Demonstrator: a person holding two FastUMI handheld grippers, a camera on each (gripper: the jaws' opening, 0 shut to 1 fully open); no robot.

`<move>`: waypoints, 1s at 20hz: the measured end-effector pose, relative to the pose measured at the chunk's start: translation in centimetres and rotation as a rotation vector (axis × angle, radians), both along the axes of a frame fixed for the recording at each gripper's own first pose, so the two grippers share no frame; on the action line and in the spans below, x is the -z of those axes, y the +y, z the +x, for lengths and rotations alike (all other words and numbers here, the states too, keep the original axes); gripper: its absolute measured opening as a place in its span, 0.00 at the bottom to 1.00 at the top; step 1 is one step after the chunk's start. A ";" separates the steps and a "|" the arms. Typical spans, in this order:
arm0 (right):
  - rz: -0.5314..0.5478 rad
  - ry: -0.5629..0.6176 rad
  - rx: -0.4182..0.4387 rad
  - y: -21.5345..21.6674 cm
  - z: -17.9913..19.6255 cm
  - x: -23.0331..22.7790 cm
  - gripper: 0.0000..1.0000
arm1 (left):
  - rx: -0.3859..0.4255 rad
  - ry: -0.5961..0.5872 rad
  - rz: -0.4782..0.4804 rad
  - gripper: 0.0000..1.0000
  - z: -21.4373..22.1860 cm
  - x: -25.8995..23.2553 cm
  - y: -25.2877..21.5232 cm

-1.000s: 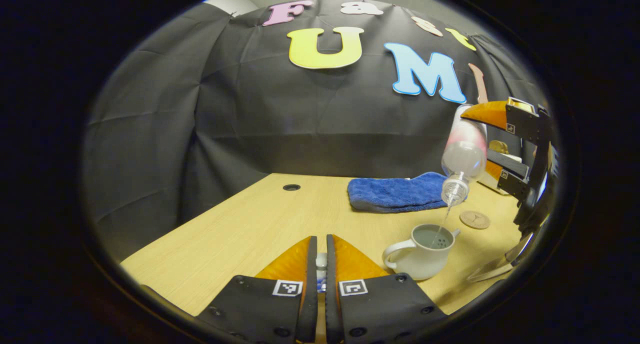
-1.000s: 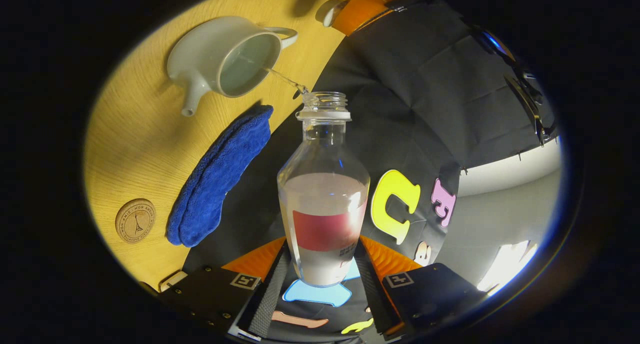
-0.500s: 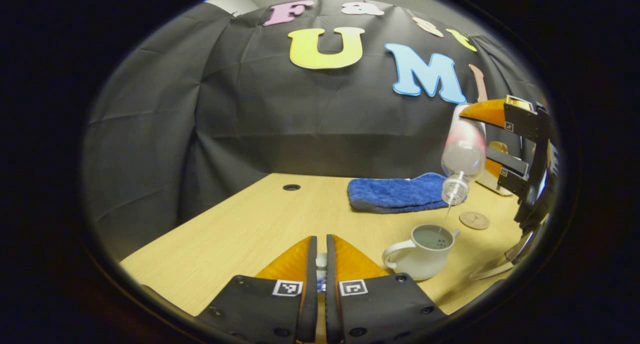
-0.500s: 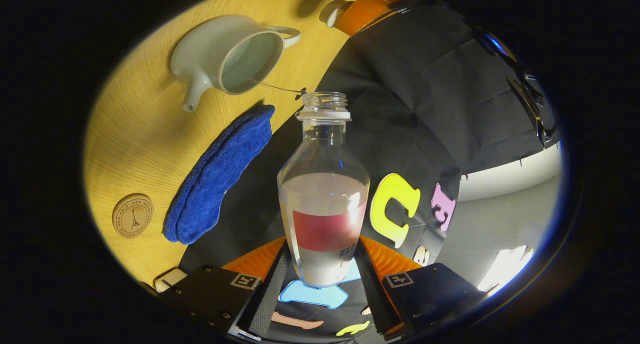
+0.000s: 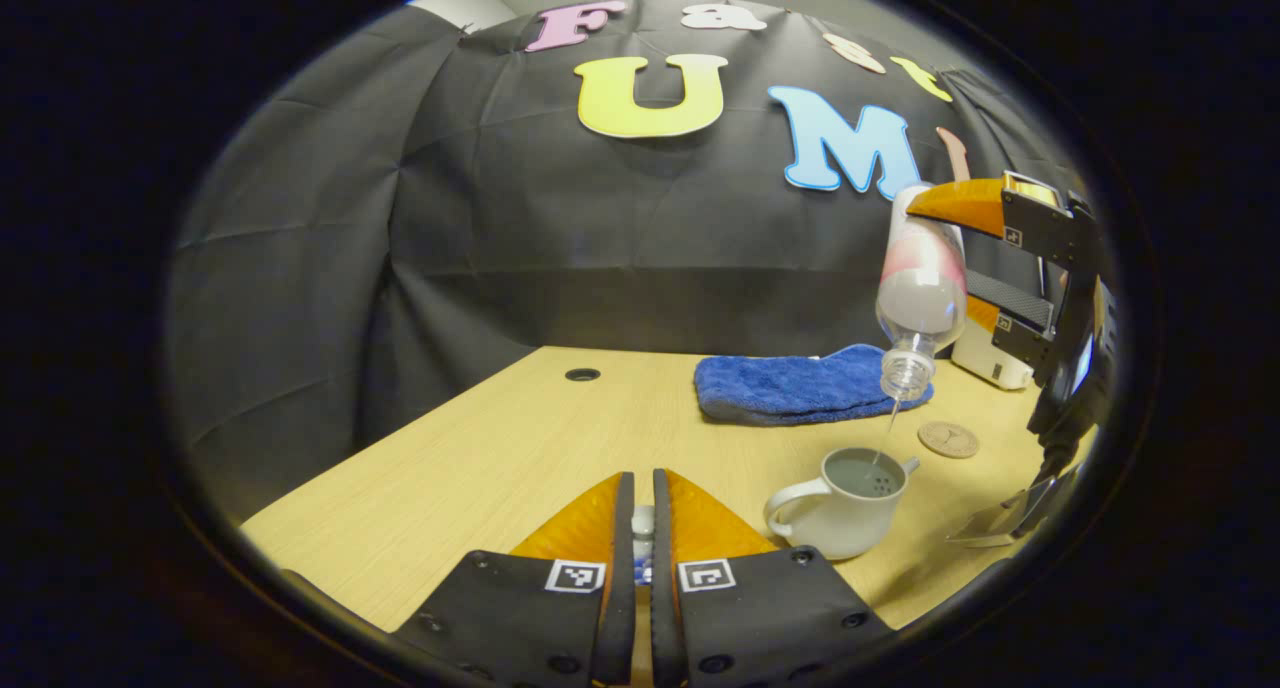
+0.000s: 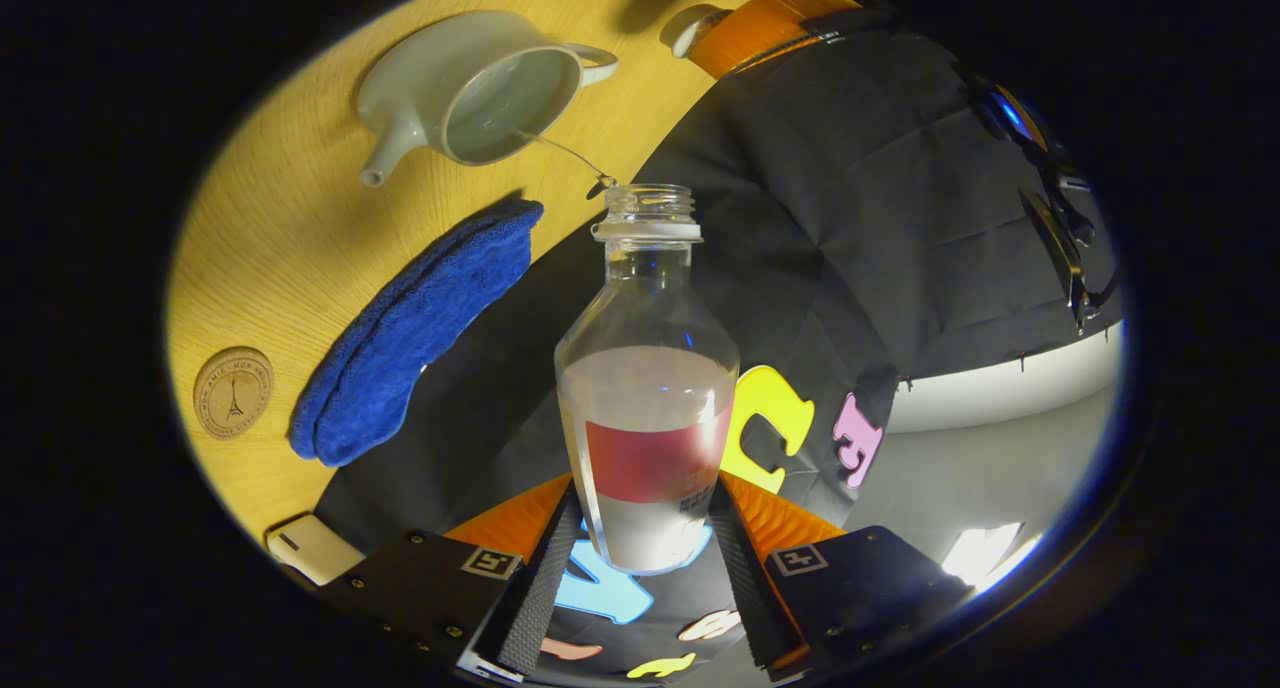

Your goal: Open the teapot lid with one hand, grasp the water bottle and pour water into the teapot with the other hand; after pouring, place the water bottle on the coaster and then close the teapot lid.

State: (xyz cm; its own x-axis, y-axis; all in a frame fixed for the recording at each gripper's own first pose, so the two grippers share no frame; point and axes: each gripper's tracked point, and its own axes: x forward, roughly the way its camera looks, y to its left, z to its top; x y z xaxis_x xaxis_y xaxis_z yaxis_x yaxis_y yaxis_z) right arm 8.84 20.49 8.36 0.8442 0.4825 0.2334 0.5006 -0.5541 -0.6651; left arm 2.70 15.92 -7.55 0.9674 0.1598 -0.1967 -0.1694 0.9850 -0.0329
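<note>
The white teapot (image 5: 845,503) stands open on the wooden table (image 5: 500,448), with water in it. My right gripper (image 6: 645,513) is shut on the clear water bottle (image 6: 648,368), which has a red label. In the left gripper view the water bottle (image 5: 920,288) hangs mouth down above the teapot. A thin stream runs from it into the teapot (image 6: 490,88). My left gripper (image 5: 642,488) is shut on the small white teapot lid (image 5: 642,523), held above the table to the left of the pot. The round coaster (image 5: 948,439) lies just beyond the teapot.
A folded blue towel (image 5: 800,386) lies behind the teapot, next to the coaster (image 6: 233,392). A small white box (image 5: 990,366) sits at the far right of the table. A cable hole (image 5: 582,374) is near the back wall.
The right gripper has lifted the bottle a little and tipped it steeper. The stream into the teapot stays thin. The left gripper with the lid has not moved.
</note>
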 end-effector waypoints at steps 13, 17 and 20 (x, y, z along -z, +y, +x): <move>0.267 0.268 0.067 -2.9 1.1 5.3 0.76 | -0.002 -0.017 -0.020 0.12 -0.2 -0.2 0.3; 0.564 0.494 0.104 -4.5 1.0 8.8 0.76 | -0.007 -0.021 -0.019 0.14 -0.4 -0.3 0.5; 0.789 0.658 0.117 -5.1 0.8 10.6 0.76 | -0.009 -0.032 -0.008 0.13 -0.6 -1.1 0.6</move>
